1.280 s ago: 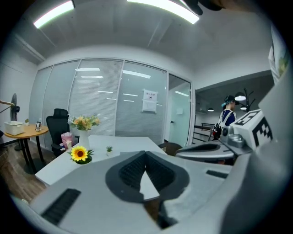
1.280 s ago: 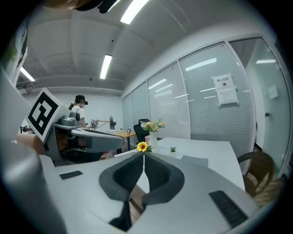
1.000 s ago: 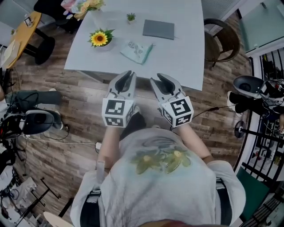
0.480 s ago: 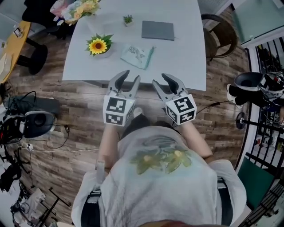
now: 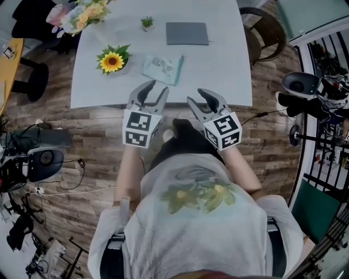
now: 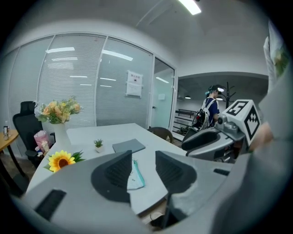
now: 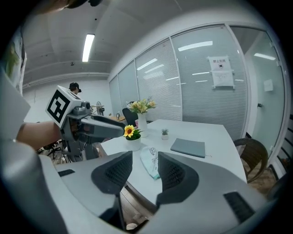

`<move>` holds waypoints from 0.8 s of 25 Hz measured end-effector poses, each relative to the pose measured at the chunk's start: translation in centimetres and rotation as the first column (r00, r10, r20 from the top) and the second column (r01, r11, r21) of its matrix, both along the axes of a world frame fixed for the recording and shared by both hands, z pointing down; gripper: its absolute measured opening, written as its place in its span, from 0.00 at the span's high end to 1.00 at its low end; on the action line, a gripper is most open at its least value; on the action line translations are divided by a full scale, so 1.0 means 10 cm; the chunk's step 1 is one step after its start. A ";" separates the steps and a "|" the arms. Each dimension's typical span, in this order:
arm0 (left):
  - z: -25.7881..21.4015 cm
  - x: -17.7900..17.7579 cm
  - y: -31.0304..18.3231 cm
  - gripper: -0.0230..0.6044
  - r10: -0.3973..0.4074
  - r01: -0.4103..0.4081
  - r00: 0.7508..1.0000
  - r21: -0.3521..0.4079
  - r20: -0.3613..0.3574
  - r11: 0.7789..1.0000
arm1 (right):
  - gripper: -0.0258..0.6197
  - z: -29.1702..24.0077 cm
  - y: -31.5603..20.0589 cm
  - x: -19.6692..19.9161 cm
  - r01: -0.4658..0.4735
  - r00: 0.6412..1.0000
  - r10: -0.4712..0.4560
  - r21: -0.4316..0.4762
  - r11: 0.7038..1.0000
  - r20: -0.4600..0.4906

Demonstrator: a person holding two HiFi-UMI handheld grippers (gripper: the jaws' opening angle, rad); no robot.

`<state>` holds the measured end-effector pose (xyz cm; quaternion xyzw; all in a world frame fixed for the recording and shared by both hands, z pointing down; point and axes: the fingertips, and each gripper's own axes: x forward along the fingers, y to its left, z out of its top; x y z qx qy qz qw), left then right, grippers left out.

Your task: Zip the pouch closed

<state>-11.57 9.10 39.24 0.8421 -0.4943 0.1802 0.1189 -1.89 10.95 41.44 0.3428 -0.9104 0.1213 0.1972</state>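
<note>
A pale teal pouch (image 5: 162, 69) with a teal zip edge lies flat on the white table (image 5: 218, 71), near its front edge. In the head view my left gripper (image 5: 154, 91) hovers at that edge, just short of the pouch. My right gripper (image 5: 199, 97) sits beside it to the right. Both have just been opening and now stand open with nothing between the jaws. The left gripper view shows the pouch (image 6: 135, 176) far beyond the left gripper (image 6: 143, 157). The right gripper view shows the pouch (image 7: 150, 165) beyond the right gripper (image 7: 145, 156).
A sunflower pot (image 5: 112, 61) stands left of the pouch. A grey notebook (image 5: 187, 34) and a tiny potted plant (image 5: 146, 23) sit further back, a flower vase (image 5: 82, 13) at the far left corner. A brown chair (image 5: 262, 32) stands right of the table.
Both grippers' jaws have spread apart, the left from shut. Both hands have moved forward to the table's front edge.
</note>
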 end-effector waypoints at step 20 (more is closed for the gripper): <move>0.34 0.31 -1.30 0.74 0.312 -0.290 0.929 -0.134 0.197 0.948 | 0.70 0.29 -1.10 0.13 0.039 0.999 -0.040 -0.038 0.999 -0.019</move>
